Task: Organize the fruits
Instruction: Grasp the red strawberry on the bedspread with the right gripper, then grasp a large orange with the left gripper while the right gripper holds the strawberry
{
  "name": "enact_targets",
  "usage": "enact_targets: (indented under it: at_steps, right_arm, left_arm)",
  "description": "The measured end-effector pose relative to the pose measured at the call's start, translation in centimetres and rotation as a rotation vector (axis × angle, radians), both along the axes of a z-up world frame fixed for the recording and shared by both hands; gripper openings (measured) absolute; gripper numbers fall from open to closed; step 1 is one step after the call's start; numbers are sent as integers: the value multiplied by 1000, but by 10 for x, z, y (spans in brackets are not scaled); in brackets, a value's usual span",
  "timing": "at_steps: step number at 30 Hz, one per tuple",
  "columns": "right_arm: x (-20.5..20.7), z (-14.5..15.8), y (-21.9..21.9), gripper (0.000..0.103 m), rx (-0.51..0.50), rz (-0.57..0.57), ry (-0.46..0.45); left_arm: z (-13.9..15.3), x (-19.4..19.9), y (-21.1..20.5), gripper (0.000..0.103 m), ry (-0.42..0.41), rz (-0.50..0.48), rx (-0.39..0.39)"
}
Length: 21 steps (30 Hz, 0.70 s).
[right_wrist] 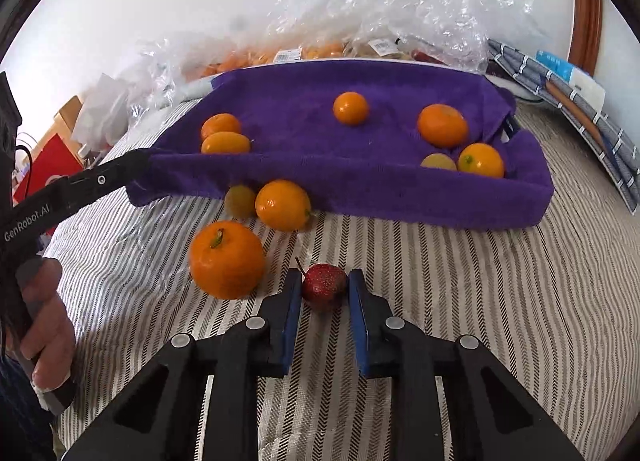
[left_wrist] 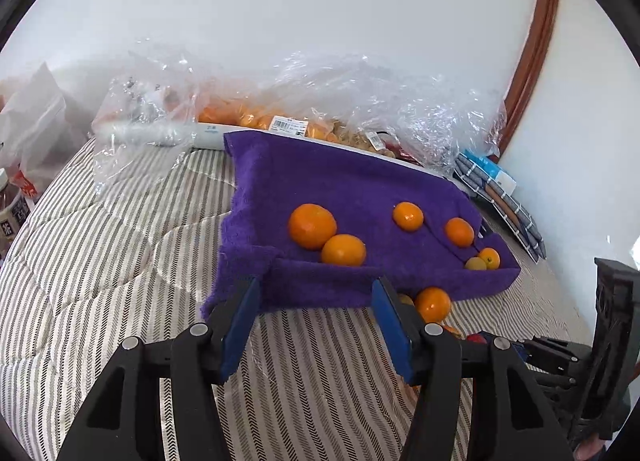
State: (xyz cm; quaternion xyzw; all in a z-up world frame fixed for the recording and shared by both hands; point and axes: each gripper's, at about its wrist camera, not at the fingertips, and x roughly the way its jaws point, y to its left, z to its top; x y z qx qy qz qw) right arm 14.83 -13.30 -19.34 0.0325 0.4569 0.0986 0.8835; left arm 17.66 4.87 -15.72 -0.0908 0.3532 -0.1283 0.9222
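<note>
A purple towel (left_wrist: 352,185) (right_wrist: 360,101) lies on the striped cloth with several oranges (left_wrist: 312,226) (right_wrist: 351,108) on it. My left gripper (left_wrist: 316,293) is open at the towel's near left edge, touching the fabric. An orange (left_wrist: 433,304) lies off the towel to its right. My right gripper (right_wrist: 325,283) is shut on a small red speckled fruit (right_wrist: 323,286) on the cloth. A large orange (right_wrist: 227,259), another orange (right_wrist: 283,205) and a small yellow-green fruit (right_wrist: 239,201) lie in front of the towel.
Crinkled clear plastic bags (left_wrist: 360,101) (right_wrist: 400,13) with more fruit sit behind the towel by the white wall. Folded grey cloths (left_wrist: 500,197) (right_wrist: 568,101) lie at the right. White bags and jars (left_wrist: 28,149) stand at the left. The left gripper's arm (right_wrist: 72,197) reaches in from the left.
</note>
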Motion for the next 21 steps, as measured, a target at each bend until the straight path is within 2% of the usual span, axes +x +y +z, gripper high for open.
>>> enact_targets:
  at_steps: [8, 10, 13, 17, 19, 21]
  right_arm:
    - [-18, 11, -31, 23, -84, -57, -102]
    - [-19, 12, -44, 23, -79, -76, -102]
    - [-22, 13, -61, 24, -74, -108, -111]
    - [-26, 15, -80, 24, -1, -138, -119]
    - [-27, 17, -82, 24, -16, -146, -130]
    - [-29, 19, -85, 24, -44, -147, -143]
  left_arm:
    - [-3, -8, -23, 56, 14, -129, 25]
    - [-3, -12, -30, 56, 25, -175, 19]
    - [-4, -15, -39, 65, 49, -233, -7]
    - [-6, -14, -52, 67, 90, -280, -43]
    - [-11, -9, -61, 67, 136, -289, -53]
    - [-14, -7, -71, 67, 158, -305, -31]
